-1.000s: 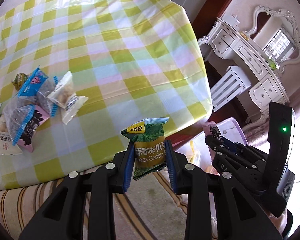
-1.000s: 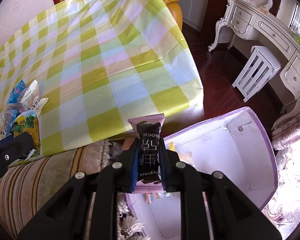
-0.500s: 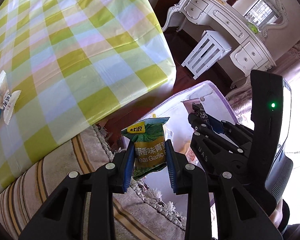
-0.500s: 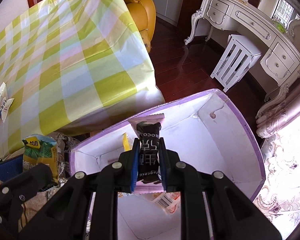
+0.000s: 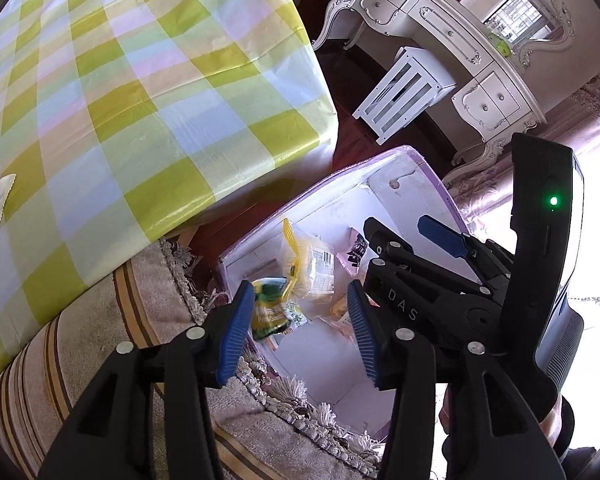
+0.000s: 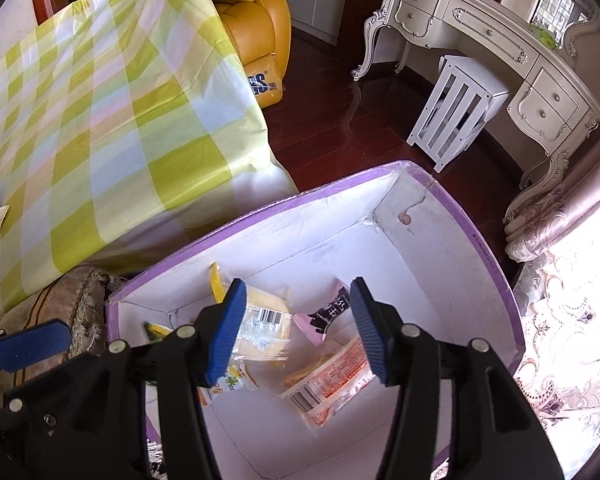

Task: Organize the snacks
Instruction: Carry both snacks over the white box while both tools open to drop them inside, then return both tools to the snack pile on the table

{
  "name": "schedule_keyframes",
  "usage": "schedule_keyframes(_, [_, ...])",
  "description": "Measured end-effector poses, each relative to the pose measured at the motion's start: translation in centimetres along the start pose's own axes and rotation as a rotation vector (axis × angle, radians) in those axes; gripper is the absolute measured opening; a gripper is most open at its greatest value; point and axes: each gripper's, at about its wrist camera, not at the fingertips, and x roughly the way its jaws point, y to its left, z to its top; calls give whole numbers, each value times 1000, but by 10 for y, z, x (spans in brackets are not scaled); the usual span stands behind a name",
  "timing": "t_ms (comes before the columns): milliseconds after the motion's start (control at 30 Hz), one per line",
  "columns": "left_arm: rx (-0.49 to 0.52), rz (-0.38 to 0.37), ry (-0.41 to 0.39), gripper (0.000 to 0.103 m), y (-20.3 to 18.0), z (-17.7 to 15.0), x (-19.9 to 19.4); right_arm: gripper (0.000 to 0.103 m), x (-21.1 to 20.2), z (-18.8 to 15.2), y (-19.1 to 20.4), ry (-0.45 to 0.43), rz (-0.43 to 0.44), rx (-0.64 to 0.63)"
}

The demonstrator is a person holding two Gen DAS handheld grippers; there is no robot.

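Bright daylight, right-edge glare, fisheye warp

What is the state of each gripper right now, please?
Left gripper: fingers opening, holding nothing; green snack packet dropping into the box.
Right gripper: fingers opening, empty; pink-black packet inside box.

Dark red polished wood floor (image 6: 332,120), ornate cream dressing table (image 6: 500,40) along the wall, white slatted stool (image 6: 456,108) beneath it, mustard leather armchair (image 6: 256,24), barred window (image 6: 560,0), striped fringed rug (image 5: 100,360), bright daylight at right.
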Motion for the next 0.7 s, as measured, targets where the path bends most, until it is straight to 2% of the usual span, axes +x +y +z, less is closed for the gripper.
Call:
schedule_keyframes(67, [-4, 2, -10, 53, 2, 0, -3, 60, -2, 2, 2, 0, 8, 0])
schedule_keyframes(133, [-13, 4, -26, 61, 6, 1, -8, 64, -4, 4, 3, -1, 25, 2])
schedule_keyframes(300, [-40, 33, -95, 72, 22, 1, -29, 74, -13, 10, 14, -10, 55, -7])
schedule_keyframes(400, [-67, 71, -136, 75, 37, 2, -44, 76, -19, 16, 23, -8, 69, -8])
schedule_keyframes(467, [-90, 110, -167, 78, 50, 1, -56, 76, -24, 20, 30, -12, 73, -5])
schedule_keyframes(700, [-174, 346, -308, 90, 98, -12, -105, 78, -45, 29, 69, -61, 63, -76])
